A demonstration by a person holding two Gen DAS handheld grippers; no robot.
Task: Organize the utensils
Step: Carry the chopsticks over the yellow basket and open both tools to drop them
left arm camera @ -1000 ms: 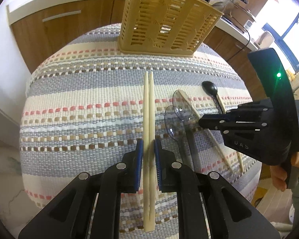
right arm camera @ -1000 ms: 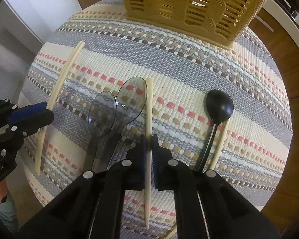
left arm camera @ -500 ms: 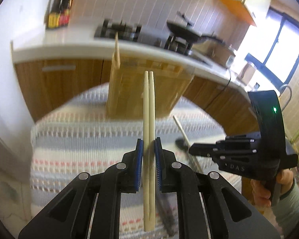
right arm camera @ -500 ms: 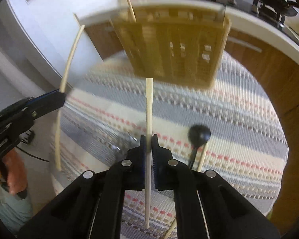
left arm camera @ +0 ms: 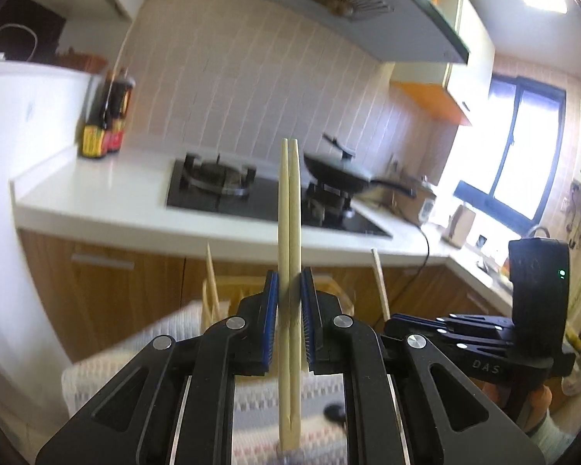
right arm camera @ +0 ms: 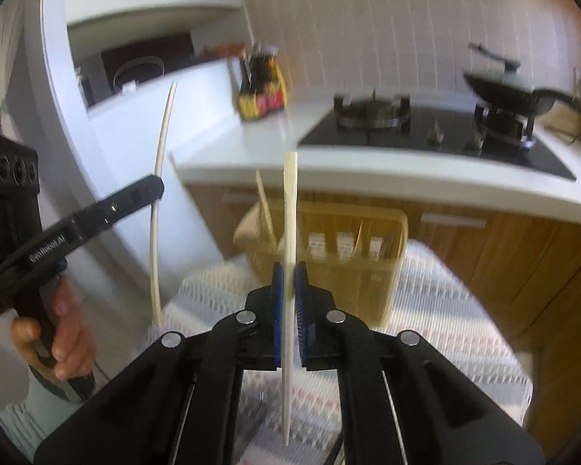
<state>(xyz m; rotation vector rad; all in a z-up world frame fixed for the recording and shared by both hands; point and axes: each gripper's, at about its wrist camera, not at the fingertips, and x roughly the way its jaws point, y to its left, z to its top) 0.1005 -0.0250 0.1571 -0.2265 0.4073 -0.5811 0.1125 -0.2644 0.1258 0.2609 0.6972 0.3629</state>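
My left gripper (left arm camera: 289,290) is shut on a pair of pale chopsticks (left arm camera: 289,209) and holds them upright, high above the striped cloth (left arm camera: 108,372). My right gripper (right arm camera: 289,283) is shut on a single pale chopstick (right arm camera: 290,209), also upright. The yellow slotted utensil basket (right arm camera: 352,248) stands just beyond it on the cloth, with a chopstick (right arm camera: 263,209) standing in it. The left gripper with its chopsticks (right arm camera: 159,201) shows at the left of the right wrist view. The right gripper's body (left arm camera: 484,341) shows at the right of the left wrist view. A black spoon (left arm camera: 335,412) lies on the cloth.
Behind the table runs a white kitchen counter (left arm camera: 97,193) with a gas hob (left arm camera: 217,182), a black pan (left arm camera: 337,178) and sauce bottles (left arm camera: 104,116). Wooden cabinet fronts (right arm camera: 503,255) sit below it. A window (left arm camera: 523,162) is at the right.
Both grippers have lifted their chopsticks off the cloth and tipped them upright. The views have swung from the tabletop up to the counter and wall.
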